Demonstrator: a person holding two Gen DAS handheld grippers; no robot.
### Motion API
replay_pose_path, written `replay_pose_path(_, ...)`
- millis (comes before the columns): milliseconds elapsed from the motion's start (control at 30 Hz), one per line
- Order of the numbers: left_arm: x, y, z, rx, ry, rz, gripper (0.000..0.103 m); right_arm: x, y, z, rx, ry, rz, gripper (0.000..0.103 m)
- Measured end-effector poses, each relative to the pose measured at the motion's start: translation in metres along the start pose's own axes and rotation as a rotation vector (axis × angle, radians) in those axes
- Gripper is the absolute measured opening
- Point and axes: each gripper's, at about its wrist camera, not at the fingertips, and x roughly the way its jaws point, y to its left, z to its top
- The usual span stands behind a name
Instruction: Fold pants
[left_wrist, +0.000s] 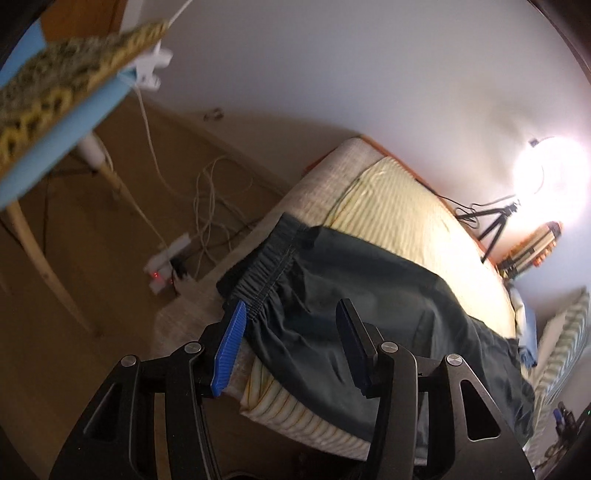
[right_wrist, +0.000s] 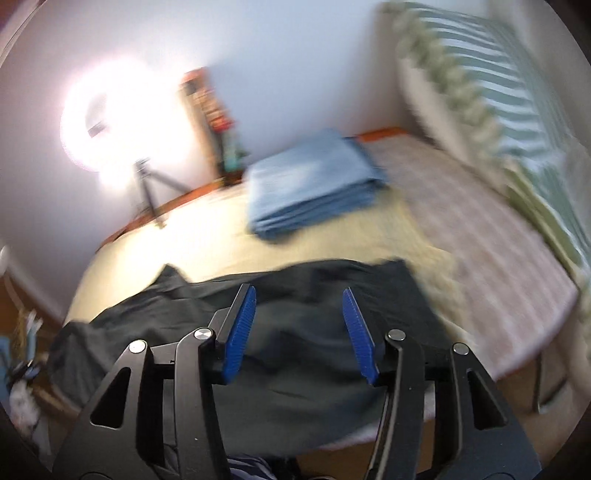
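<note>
Closest to me, my left gripper (left_wrist: 291, 321) stands with its jaws parted and nothing between them, poised above the elastic waistband (left_wrist: 264, 267) of the dark pants (left_wrist: 369, 295); the blue pad on one finger hangs just beside the gathered band without pressing it. My right gripper (right_wrist: 299, 314) is likewise released, both blue pads (right_wrist: 242, 328) spread and empty, hovering over the other end of the pants (right_wrist: 295, 354), where the cloth lies in soft wrinkles. The garment is stretched lengthwise along the near edge of the bed (left_wrist: 406, 195), on the pale striped cover, with a little of it drooping over the side. I judge that I am between grasps: the pants look laid out, perhaps already doubled leg on leg, though I cannot tell how many layers there are. The next move, as I read it, calls for pinching the waistband with the left and the leg end with the right, catching every layer, then carrying one end over to the other. Farther back lies a folded blue stack (right_wrist: 314, 184), well apart from the pants, with a striped pillow (right_wrist: 517, 92) to its right. Against the wall glares a ring light (right_wrist: 107, 114) on a tripod; the right view is blurred.
</note>
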Motion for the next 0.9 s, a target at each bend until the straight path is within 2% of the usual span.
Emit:
replay_pose_path(100,0.013,-0.001,-0.003,0.021,-0.008,0.125,0.049,0.033,0.033,0.017,-0.101,0.054,0.102,0.052)
replay_pose_path(200,0.017,-0.008,-0.004,0.040,-0.038,0.299,0.049,0.070,0.066,0.029,-0.207,0.115,0.135,0.052)
replay_pose_path(267,0.007,-0.022,-0.005,0.069,-0.107,0.336,0.049,0.093,0.087,0.034,-0.271,0.161,0.181,0.052)
replay_pose_path(333,-0.001,-0.043,-0.006,0.127,-0.162,0.314,0.049,0.119,0.109,0.039,-0.350,0.228,0.217,0.052)
replay_pose_path(400,-0.001,-0.062,-0.007,0.196,-0.171,0.284,0.049,0.147,0.127,0.040,-0.451,0.274,0.209,0.052)
replay_pose_path(467,0.008,-0.078,-0.008,0.235,-0.136,0.206,0.049,0.179,0.137,0.039,-0.537,0.325,0.166,0.052)
replay_pose_path(533,0.021,-0.080,-0.008,0.225,-0.087,0.163,0.049,0.200,0.137,0.037,-0.568,0.386,0.170,0.052)
replay_pose_path(633,0.041,-0.078,-0.011,0.248,-0.059,0.219,0.049,0.222,0.135,0.027,-0.614,0.459,0.184,0.052)
replay_pose_path(700,0.050,-0.067,-0.010,0.211,-0.039,0.228,0.049,0.230,0.134,0.018,-0.645,0.477,0.173,0.052)
replay_pose_path(833,0.062,-0.045,-0.014,0.181,-0.010,0.266,0.049,0.237,0.131,0.003,-0.670,0.498,0.169,0.052)
replay_pose_path(900,0.063,-0.043,-0.016,0.180,-0.012,0.267,0.049,0.235,0.134,-0.001,-0.688,0.477,0.172,0.052)
